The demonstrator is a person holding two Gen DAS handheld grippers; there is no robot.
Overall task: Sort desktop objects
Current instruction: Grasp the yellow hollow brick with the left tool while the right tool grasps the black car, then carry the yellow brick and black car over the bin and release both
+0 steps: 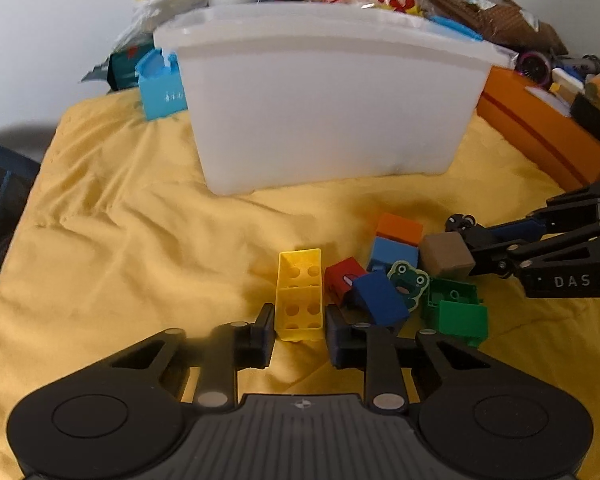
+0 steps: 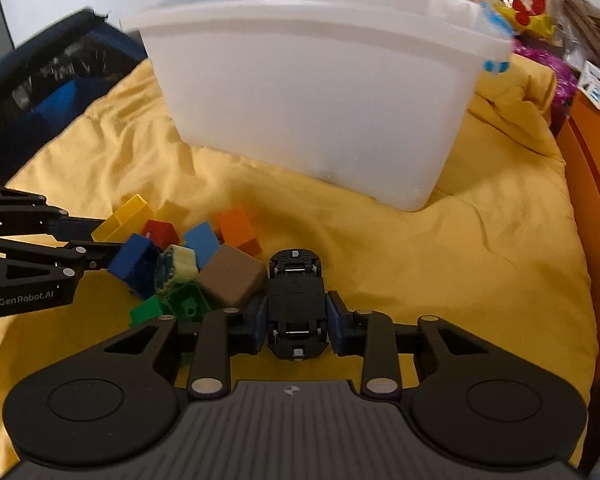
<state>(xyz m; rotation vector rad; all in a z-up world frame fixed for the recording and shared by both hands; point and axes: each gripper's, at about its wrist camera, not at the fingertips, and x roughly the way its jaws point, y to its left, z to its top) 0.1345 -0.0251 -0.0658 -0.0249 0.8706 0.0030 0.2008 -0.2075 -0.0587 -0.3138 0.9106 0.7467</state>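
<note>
My left tongs [image 1: 299, 334] have narrowed right onto the yellow brick [image 1: 300, 294], pads against its long sides, hollow studded underside facing up. It looks light, stiff plastic with thin walls, so the flat flanks are the place to pinch. My right tongs [image 2: 296, 320] are squeezed on the black toy car [image 2: 297, 304], belly-up on the yellow cloth [image 2: 440, 260], gripped across its body between the axles; it's small, rigid, probably slick. Both lie at the edges of the brick pile, the brown cube [image 2: 232, 276] just beside the car. The white bin [image 2: 320, 92] waits behind, well apart.
</note>
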